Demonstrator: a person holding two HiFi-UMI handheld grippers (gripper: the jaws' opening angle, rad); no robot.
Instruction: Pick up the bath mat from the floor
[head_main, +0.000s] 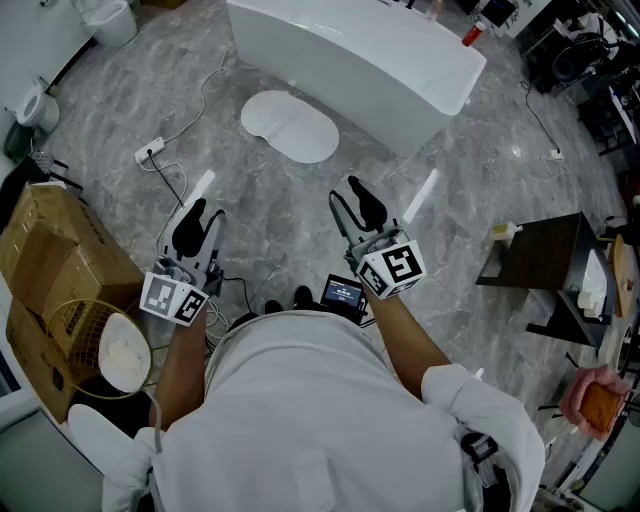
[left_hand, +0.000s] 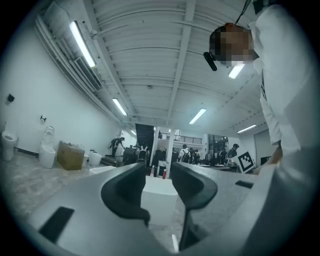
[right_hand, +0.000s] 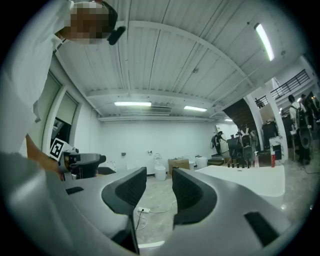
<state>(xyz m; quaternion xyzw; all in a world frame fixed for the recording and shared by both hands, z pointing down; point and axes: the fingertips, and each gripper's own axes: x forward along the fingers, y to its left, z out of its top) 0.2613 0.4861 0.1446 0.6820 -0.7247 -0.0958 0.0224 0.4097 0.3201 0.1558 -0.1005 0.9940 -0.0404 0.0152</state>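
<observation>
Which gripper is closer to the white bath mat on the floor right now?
Right. In the head view the right gripper hangs below-right of the bath mat; the left gripper is farther off, below-left. Neither touches it.

No words, brand names or numbers can be read anywhere. The marker cube (head_main: 392, 268) on the right gripper (head_main: 356, 196) and its twin (head_main: 175, 298) on the left gripper (head_main: 203, 213) carry only black-and-white square code patterns; the small lit screen (head_main: 343, 293) by the person's waist is too blurred to read
</observation>
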